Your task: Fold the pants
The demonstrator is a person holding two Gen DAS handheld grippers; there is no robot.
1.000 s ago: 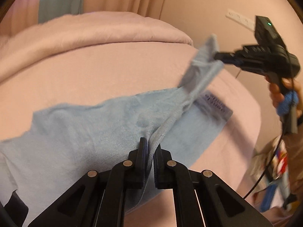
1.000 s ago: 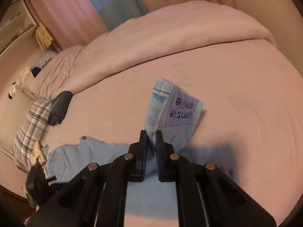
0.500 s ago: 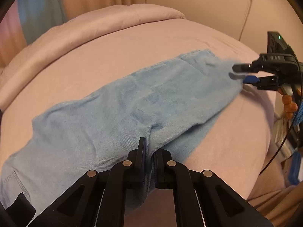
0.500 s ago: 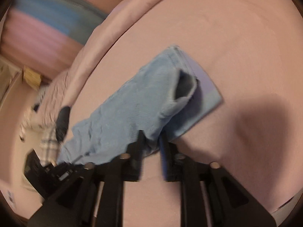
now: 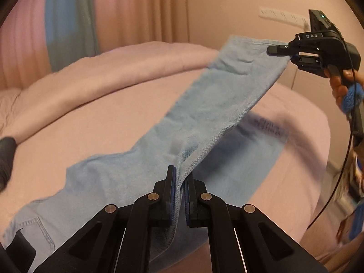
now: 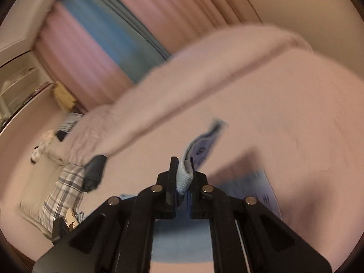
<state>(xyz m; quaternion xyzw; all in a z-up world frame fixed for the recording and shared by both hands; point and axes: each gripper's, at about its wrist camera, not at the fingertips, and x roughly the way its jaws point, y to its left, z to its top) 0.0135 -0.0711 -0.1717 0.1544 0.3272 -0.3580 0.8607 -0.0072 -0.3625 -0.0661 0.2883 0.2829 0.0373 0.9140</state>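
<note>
Denim held taut above pink bedspread

Pale blue denim pants lifted over pink bed, stretched between left gripper, pinching mid-leg fabric, and right gripper, clamped on raised hem. Risk: thin bite slipping under tension, dropping leg crooked. Both tilted downward, right held higher.
</note>
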